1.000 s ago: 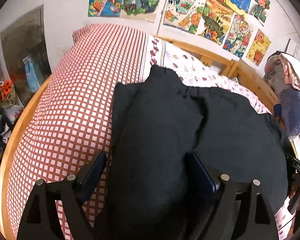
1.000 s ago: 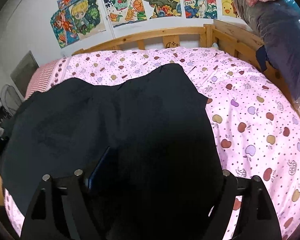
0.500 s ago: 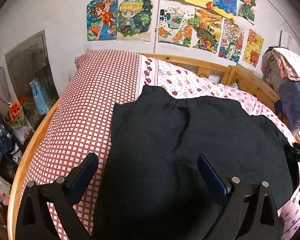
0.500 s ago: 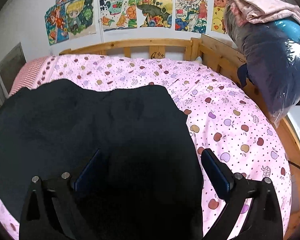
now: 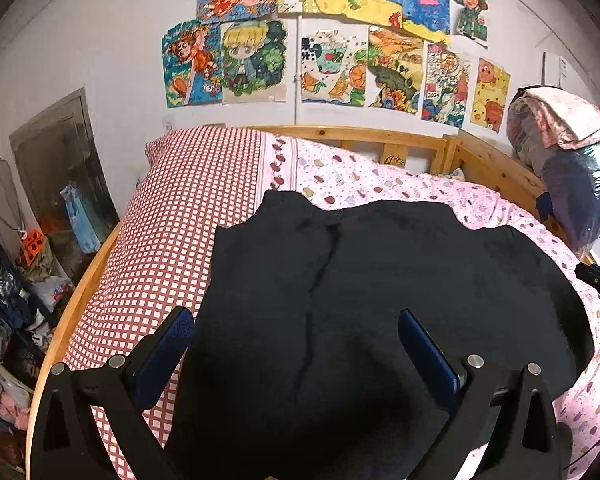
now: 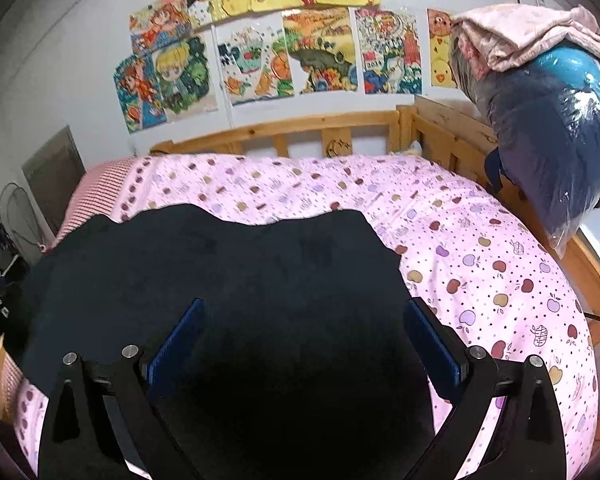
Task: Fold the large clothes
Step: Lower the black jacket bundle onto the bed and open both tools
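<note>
Your wooden bed (image 5: 496,164) carries a pink apple-print sheet (image 6: 480,264); the black garment (image 5: 380,280) lies spread across its near middle. Your left tool (image 5: 296,340) and right tool (image 6: 304,332) hang above it, jaws wide, holding nothing.

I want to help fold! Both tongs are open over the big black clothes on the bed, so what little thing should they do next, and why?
Probably lower both tongs and pinch the near edge of the black garment. The left tongs and right tongs both hover open and hold nothing, and the cloth lies spread fairly flat on the pink apple-print sheet, so it looks ready for another fold away from you.
</note>
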Demonstrator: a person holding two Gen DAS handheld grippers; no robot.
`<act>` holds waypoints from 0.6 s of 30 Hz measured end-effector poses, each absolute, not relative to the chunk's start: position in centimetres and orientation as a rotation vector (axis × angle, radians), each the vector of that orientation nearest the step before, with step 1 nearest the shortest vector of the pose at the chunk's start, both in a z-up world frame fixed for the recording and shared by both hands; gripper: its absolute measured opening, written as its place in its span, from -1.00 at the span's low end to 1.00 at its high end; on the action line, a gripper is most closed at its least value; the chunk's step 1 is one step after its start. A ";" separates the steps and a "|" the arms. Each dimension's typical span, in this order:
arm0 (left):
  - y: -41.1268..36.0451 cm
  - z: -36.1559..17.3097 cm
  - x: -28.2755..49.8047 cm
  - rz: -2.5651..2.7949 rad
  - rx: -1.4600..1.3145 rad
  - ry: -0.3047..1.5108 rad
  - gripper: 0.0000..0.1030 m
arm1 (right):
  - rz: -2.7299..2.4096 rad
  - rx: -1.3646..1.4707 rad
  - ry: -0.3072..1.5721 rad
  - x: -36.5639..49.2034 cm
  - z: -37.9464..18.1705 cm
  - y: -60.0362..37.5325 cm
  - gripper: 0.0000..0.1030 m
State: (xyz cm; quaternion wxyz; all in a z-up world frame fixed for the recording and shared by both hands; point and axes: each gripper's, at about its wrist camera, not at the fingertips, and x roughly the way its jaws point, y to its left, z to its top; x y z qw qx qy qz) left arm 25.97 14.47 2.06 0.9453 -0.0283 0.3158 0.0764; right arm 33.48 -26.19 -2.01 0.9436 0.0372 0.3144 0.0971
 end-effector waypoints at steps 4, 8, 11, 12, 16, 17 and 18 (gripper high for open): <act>13.8 2.9 24.8 0.150 -0.057 0.624 1.00 | 0.223 0.073 0.606 31.8 -1.1 -25.4 0.89; 13.2 3.6 23.6 0.135 -0.056 0.604 1.00 | 0.262 0.065 0.575 30.0 -0.1 -24.7 0.89; 12.7 4.1 22.5 0.123 -0.054 0.591 1.00 | 0.297 0.067 0.554 28.6 0.3 -24.3 0.89; 12.6 4.2 22.2 0.124 -0.053 0.587 1.00 | 0.302 0.066 0.544 28.1 0.4 -24.2 0.89; 12.0 4.7 20.7 0.126 -0.050 0.564 1.00 | 0.323 0.068 0.525 26.6 0.9 -23.8 0.90; 12.0 4.8 20.4 0.123 -0.048 0.559 1.00 | 0.329 0.070 0.520 26.2 1.1 -23.7 0.90; 11.8 4.9 19.9 0.118 -0.045 0.554 1.00 | 0.336 0.072 0.514 25.7 1.2 -23.6 0.90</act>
